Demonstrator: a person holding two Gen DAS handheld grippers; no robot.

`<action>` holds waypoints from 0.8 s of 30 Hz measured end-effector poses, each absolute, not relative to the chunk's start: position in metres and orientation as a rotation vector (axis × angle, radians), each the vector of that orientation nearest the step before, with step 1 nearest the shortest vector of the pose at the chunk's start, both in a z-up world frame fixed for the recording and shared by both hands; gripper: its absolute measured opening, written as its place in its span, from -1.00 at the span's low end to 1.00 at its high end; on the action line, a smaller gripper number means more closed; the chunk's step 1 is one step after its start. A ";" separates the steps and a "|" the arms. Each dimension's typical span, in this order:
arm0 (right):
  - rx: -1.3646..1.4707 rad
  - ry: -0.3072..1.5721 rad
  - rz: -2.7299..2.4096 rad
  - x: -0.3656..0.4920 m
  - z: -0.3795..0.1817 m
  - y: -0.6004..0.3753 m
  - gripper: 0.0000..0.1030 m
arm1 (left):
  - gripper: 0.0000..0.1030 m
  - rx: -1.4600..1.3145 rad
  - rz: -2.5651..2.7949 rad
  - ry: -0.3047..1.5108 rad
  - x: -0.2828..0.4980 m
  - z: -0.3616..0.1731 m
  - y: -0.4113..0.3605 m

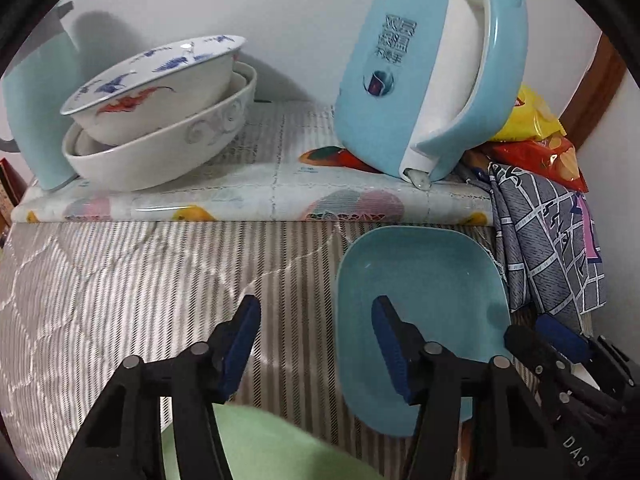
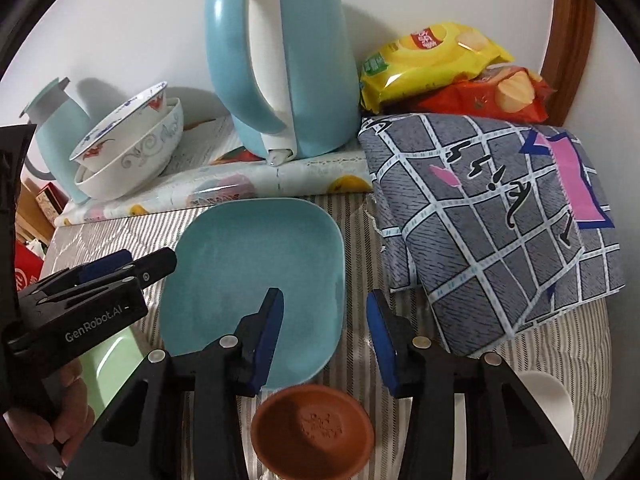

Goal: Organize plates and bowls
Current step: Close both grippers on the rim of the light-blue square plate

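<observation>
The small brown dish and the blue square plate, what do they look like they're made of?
The small brown dish looks like unglazed terracotta: matte, dusty orange-brown with a grainy centre. The blue square plate has a smooth, satiny surface with soft sheen; glazed ceramic or melamine, hard to tell which.

The square plate [image 2: 256, 276] is light blue, and the small dish [image 2: 314, 428] is brown like clay. The top bowl [image 1: 156, 84] is white with blue and red pictures. The cloth [image 2: 496, 216] is grey with white lines and pink patches.
</observation>
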State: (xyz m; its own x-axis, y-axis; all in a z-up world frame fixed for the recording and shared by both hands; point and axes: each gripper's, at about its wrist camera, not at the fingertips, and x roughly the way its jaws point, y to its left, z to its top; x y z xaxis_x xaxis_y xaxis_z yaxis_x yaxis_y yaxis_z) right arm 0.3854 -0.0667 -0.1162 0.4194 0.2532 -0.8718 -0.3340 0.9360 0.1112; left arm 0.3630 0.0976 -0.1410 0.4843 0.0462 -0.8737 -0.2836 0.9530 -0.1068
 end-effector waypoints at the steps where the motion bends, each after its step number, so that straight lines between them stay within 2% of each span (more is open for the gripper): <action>1: -0.083 1.082 0.364 0.388 -0.118 -0.065 -0.17 | 0.05 -0.250 0.200 1.052 0.366 -0.143 0.097; 6: -0.089 1.127 0.351 0.398 -0.132 -0.061 -0.38 | -0.08 -0.228 0.199 1.085 0.380 -0.156 0.092; 10: -0.111 1.157 0.352 0.403 -0.145 -0.055 -0.58 | -0.37 -0.247 0.184 1.119 0.387 -0.167 0.093; 13: -0.132 1.143 0.346 0.403 -0.150 -0.052 -0.83 | -0.73 -0.252 0.176 1.118 0.390 -0.171 0.094; 24: -0.133 1.037 0.341 0.393 -0.121 -0.051 -0.91 | -0.80 -0.254 0.172 1.039 0.370 -0.137 0.096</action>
State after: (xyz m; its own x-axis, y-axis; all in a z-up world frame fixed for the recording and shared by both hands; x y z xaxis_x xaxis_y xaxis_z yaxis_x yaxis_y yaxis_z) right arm 0.3931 -0.0508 -0.1211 0.4616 0.2138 -0.8609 -0.3381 0.9397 0.0521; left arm 0.3703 0.0959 -0.1370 0.4976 0.0207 -0.8671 -0.2599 0.9574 -0.1262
